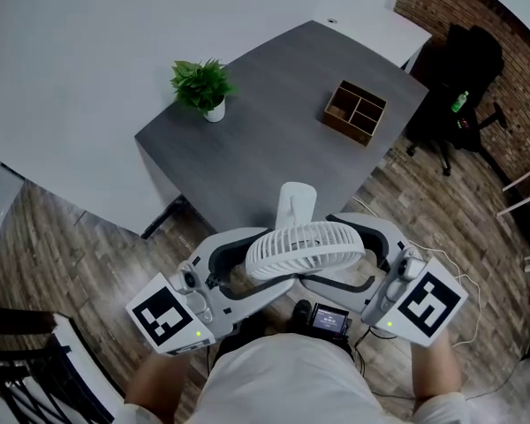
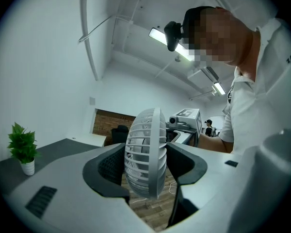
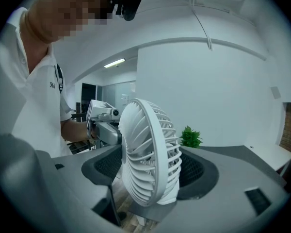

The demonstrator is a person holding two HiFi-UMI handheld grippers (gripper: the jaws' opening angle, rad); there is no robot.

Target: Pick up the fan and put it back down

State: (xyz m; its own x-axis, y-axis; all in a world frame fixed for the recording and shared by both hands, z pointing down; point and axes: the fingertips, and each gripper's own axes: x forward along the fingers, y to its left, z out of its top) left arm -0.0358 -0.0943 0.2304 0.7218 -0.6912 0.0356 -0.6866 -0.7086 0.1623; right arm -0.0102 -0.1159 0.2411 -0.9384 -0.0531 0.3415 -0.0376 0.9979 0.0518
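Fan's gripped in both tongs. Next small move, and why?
Probably ease the fan forward over the grey table before lowering. The left tongs and right tongs clamp its grille from both sides, and wood floor shows beneath it, so lowering here would likely miss the tabletop.

Ceiling tube lamps (image 2: 156, 34) give bright, even light; shadows are soft, the fan (image 3: 148, 154) is sharp, and both gripper views bend and darken at the edges.
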